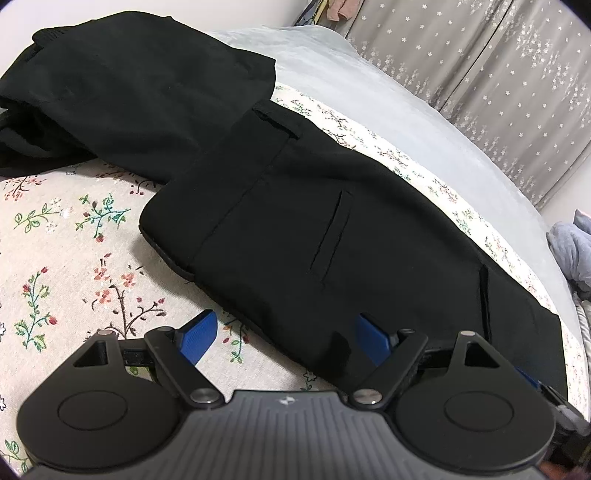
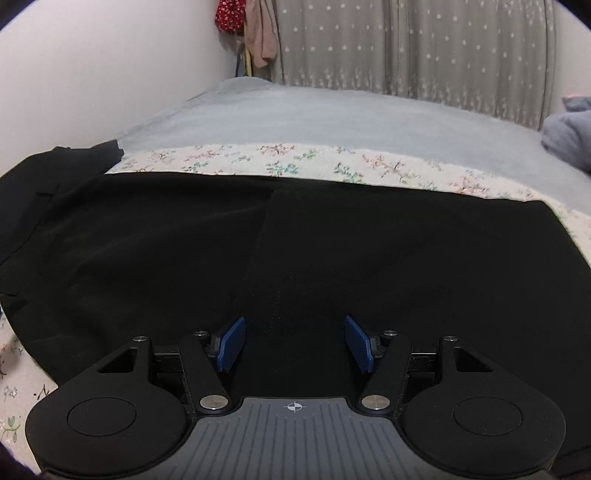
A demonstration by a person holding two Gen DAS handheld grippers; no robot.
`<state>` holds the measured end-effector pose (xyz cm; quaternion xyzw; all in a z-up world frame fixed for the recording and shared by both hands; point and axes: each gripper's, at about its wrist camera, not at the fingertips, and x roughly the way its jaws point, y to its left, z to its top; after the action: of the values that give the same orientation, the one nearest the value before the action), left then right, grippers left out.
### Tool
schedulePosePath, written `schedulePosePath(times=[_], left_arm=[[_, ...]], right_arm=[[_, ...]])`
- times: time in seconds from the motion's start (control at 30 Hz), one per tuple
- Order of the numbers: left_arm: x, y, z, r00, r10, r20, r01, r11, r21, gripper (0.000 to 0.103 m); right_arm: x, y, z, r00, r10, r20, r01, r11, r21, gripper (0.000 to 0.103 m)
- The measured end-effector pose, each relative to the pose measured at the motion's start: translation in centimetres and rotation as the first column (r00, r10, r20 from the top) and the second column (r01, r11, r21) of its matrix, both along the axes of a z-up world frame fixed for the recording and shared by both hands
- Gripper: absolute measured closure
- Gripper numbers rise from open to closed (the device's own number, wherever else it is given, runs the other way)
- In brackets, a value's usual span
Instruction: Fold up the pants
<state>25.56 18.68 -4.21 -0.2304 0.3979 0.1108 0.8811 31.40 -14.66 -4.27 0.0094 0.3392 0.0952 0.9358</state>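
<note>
Black pants (image 1: 280, 221) flat on floral sheet (image 1: 74, 229) for folding, just ahead of both grippers: left gripper (image 1: 284, 338) jaws wide apart, right gripper (image 2: 295, 343) parted, neither holding cloth.

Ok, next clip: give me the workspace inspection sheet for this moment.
Surface: floral sheet on a bed, grey blanket behind.
Job's things: black pants lying flat, waistband end toward the left gripper; second dark garment heaped beyond.
Clutter: grey-blue bundle at the blanket's edge.
Grippers: left gripper open, empty; right gripper open over the pants, nothing pinched.
Cables: nothing seen.
Surroundings: starred curtain, white wall, hanging clothes.
</note>
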Motion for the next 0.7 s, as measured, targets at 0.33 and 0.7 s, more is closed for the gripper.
schedulePosePath(times=[0.33,0.7], left_arm=[[-0.6,2.7,-0.2,0.993,0.117,-0.013,-0.117,0.993,-0.012,0.012],[-2.3,7.0,-0.2,0.951,0.31,0.009,-0.307,0.944,-0.125,0.008]], right_arm=[[-3.7,3.0,-0.1,0.999,0.043,0.004,-0.043,0.997,0.057,0.041],[-9.2,2.3,1.4,0.999,0.032,0.044,-0.039,0.987,0.156,0.041]])
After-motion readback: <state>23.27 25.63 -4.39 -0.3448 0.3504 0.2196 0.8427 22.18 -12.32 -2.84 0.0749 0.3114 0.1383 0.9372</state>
